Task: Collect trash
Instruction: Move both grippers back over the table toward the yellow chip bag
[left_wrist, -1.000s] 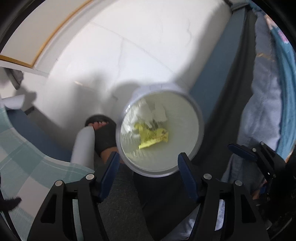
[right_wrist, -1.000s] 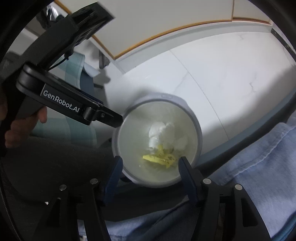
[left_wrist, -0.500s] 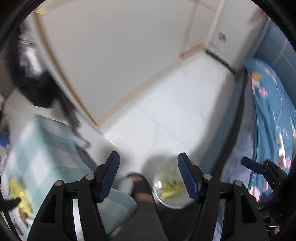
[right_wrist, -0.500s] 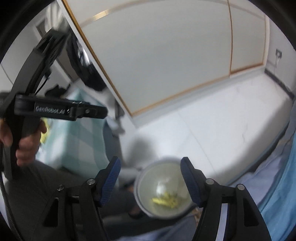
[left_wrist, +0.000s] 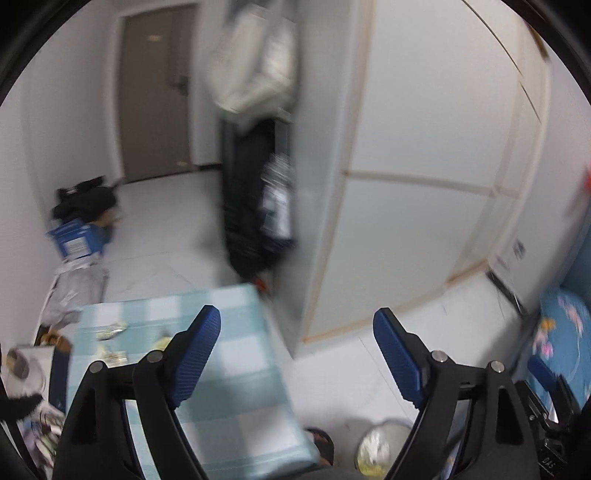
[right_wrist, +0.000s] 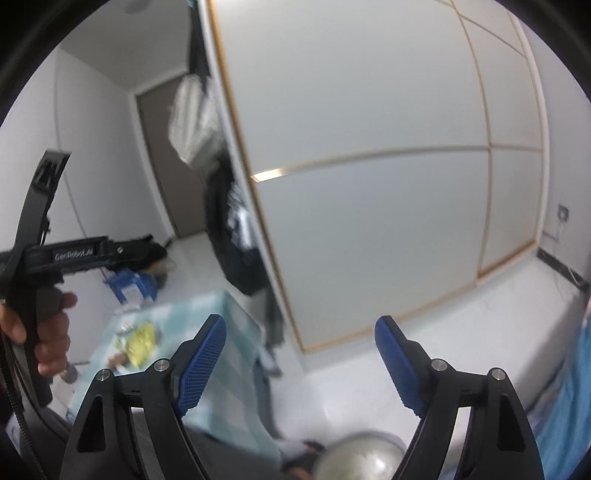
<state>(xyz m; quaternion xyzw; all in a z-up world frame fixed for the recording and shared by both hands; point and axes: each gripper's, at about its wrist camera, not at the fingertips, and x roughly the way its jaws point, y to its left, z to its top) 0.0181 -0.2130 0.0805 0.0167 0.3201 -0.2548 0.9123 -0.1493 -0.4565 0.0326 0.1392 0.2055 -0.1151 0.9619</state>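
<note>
At the bottom edge of both wrist views sits the trash bin, and you see only part of it: in your left view the bin (left_wrist: 380, 448) shows as a pale round rim with blurred white and yellow scraps inside, half hidden behind the gripper's right finger; in your right view it is cut off by the frame, and its contents are too smeared to name.

Your left gripper (left_wrist: 297, 354) has its jaws wide and opening further, with nothing between the blue pads. Your right gripper (right_wrist: 301, 360) is the same: jaws wide apart, opening, with nothing in the gap.

On the checked tablecloth (left_wrist: 236, 376) to the left, small scraps of litter (left_wrist: 110, 332) lie near the far side, but motion blur keeps you from telling what they are. From your right view a yellow wrapper-like piece (right_wrist: 142, 341) shows on that same cloth; its shape is soft and unclear.

Your left hand (right_wrist: 44, 338) appears at the left edge of the right view, wrapped round the gripper's black handle, partly cut off by the frame.

Beside the bin a dark slipper (left_wrist: 323, 443) peeks out from under the table edge, mostly hidden. Dark clothing (left_wrist: 251, 206) hanging by the wardrobe (right_wrist: 388, 203) is badly blurred. A blue box (left_wrist: 75, 240) sits on the floor further back.
</note>
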